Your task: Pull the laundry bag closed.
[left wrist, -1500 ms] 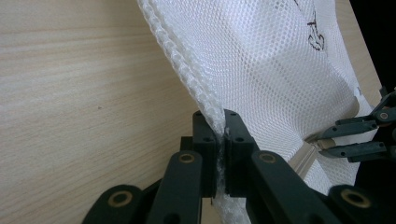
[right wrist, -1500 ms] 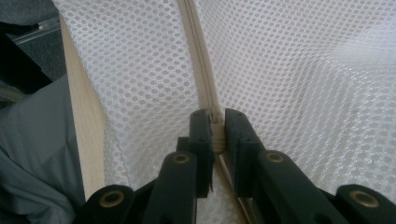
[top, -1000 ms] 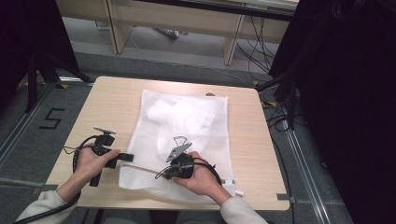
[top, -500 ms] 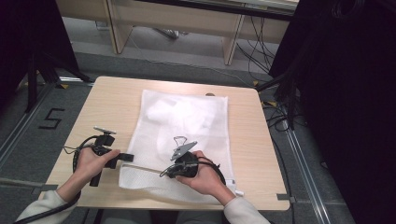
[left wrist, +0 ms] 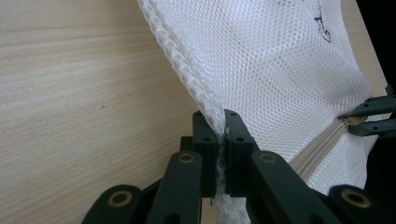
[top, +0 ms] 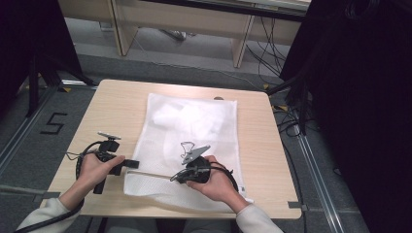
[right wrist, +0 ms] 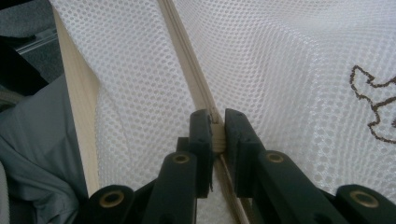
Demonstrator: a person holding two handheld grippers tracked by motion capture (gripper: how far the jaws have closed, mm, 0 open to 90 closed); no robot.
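Mesh laundry bag (top: 194, 131), white, is laid flat across the middle of the table (top: 116, 104), its near end reaching almost to the near edge. A pale zipper (right wrist: 187, 60) is seen running along that near end, parallel to the near edge.

Left gripper (left wrist: 220, 140): jaws are clamped on the bag's bunched corner seam, toward the near left corner of the table. The mesh is pinched thick between the pads and lifted slightly off the wood. This hold is judged to be an anchor, so the zipper line is kept taut.

Right gripper (right wrist: 215, 128): jaws are closed on the zipper track, apparently on the slider or its pull; the small part itself is hidden between the pads and cannot be made out. The zipper is stretched straight between the two grippers in the high view, which fits a pull along the track. Whether the bag is being opened or closed cannot be told.

A white bulk (top: 187, 116) is noted inside the far half of the bag; its nature is blurred by the mesh. A dark printed mark (right wrist: 373, 100) on the mesh is cut off at the frame edge.
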